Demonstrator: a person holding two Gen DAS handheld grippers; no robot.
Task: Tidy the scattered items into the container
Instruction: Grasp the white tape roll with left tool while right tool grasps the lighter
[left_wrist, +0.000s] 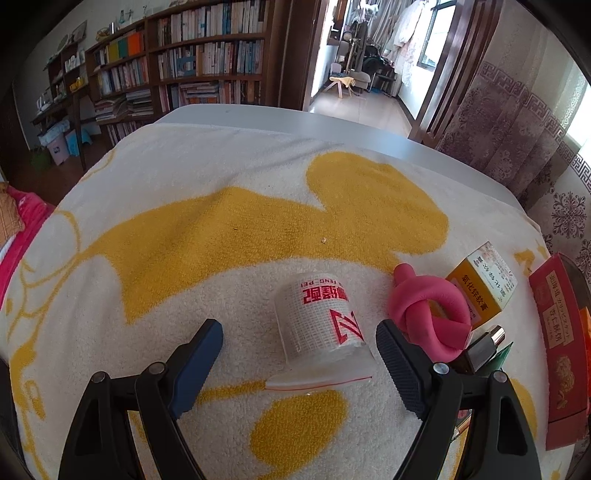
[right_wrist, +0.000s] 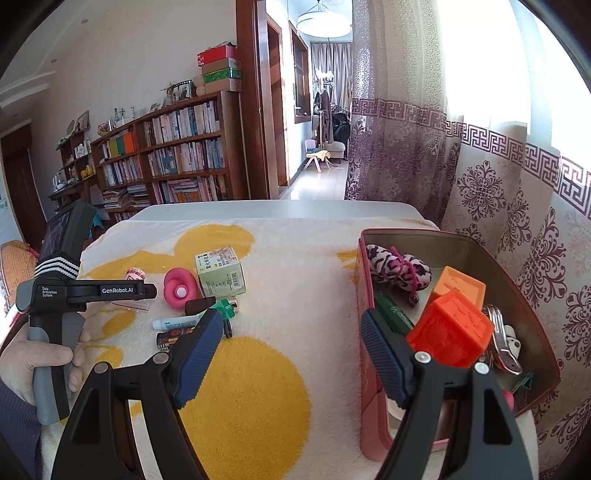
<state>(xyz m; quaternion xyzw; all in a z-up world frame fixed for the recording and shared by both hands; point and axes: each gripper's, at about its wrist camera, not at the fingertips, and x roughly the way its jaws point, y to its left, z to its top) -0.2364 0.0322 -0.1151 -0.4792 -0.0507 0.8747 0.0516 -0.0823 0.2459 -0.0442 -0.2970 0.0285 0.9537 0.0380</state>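
Observation:
A white bandage roll with red print lies in a clear zip bag on the towel. It sits between the fingers of my left gripper, which stands open around it with gaps on both sides. Right of it are a pink knotted foam piece, a yellow medicine box and a dark bottle with a silver cap. The red tin container holds orange blocks and a leopard-print fabric piece. My right gripper is open with nothing in it, its right finger at the tin's near wall.
A white and yellow towel covers the table. A white tube, a lighter and a green item lie near the box. A hand holds the left gripper's handle. Curtains hang on the right, and bookshelves stand behind.

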